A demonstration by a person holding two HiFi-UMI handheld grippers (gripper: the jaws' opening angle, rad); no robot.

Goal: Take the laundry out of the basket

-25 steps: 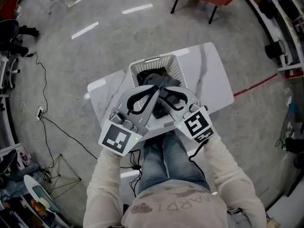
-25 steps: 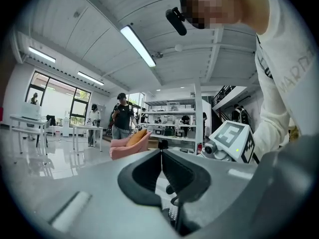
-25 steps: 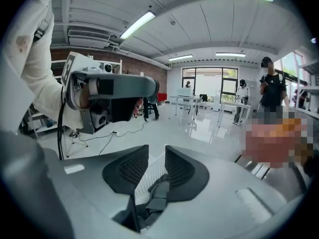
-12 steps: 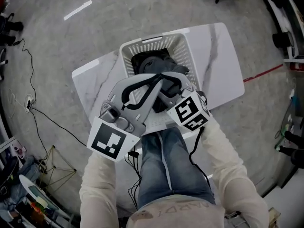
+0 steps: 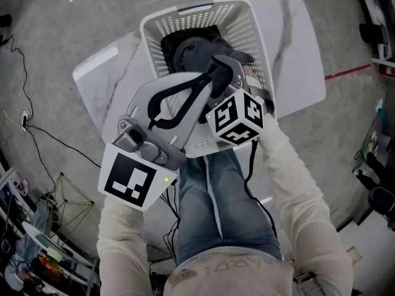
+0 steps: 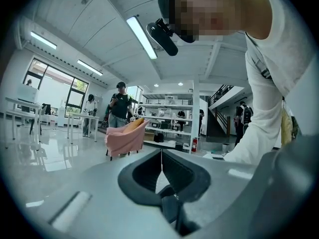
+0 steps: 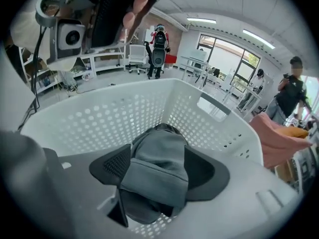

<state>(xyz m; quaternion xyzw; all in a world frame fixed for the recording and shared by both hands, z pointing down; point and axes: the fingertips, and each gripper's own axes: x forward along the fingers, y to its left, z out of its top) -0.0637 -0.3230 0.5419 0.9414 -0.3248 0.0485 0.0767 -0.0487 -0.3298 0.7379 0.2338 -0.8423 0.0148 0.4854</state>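
On my feed: white basket (image 5: 244, 26), walls dotted with round holes; grey garment (image 7: 155, 183) over darker, near-black laundry (image 5: 185, 48). Table (image 5: 299, 60) white marble, grey veins. Right gripper (image 7: 158, 169) pale grey, pads (image 7: 112, 166) black — its cube (image 5: 234, 119) black-and-white squares. Sleeves (image 5: 290, 184) cream, jeans (image 5: 216, 208) blue. Red line (image 5: 349, 73) on grey floor (image 5: 49, 29).

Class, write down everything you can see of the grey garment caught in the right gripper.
The grey garment is soft, matte fabric, like sweatshirt knit, with a stitched hem band across it. It is bunched and folded, pinched between the two dark pads of the right gripper, whose jaws are shut on it. Folds bulge out in front of and behind the pads. It hangs inside the white perforated basket, its far end running down toward the bottom; how much lies there cannot be seen.
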